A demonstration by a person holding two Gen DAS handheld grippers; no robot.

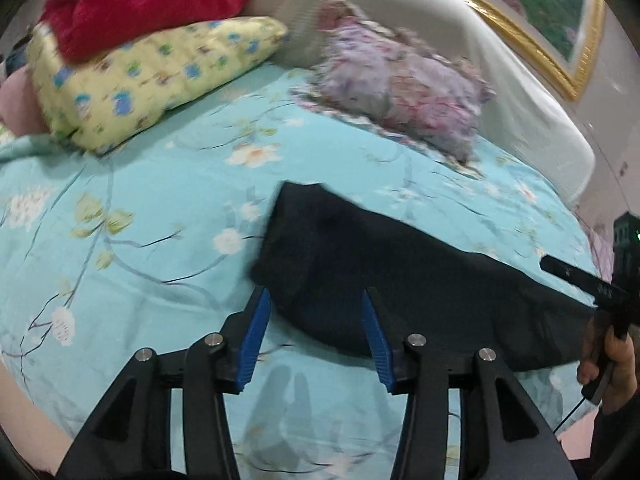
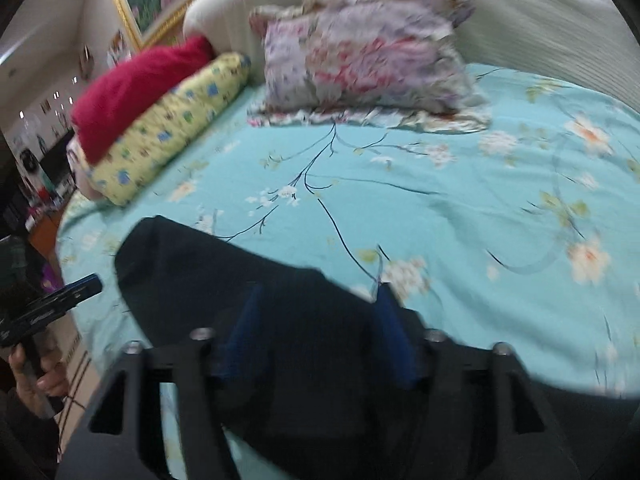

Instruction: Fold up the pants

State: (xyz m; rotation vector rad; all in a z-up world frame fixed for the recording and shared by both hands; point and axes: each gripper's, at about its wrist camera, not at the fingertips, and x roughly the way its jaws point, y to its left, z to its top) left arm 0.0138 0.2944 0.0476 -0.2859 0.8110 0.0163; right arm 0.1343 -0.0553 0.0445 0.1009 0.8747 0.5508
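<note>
Both grippers' fingers (image 1: 260,320) stand apart over dark pants (image 1: 360,264) (only right wrist shows shelves (image 2: 36,184)).

The pants (image 1: 360,264) are matt black cloth, soft and without sheen. The bed (image 1: 160,216) carries a smooth printed cotton-like sheet, turquoise with flowers. The yellow pillow (image 1: 152,80) and the floral pillow (image 1: 404,88) are printed cloth; the red pillow (image 1: 136,4) looks plush and fuzzy. The headboard (image 1: 400,12) is pale ribbed fabric. The picture frame (image 1: 532,48) is glossy gilt with a ridged edge. The left hand-held gripper (image 1: 316,308) is matt black plastic with ribbed blue rubbery pads (image 1: 254,340) and shiny metal pins (image 1: 416,339).
</note>
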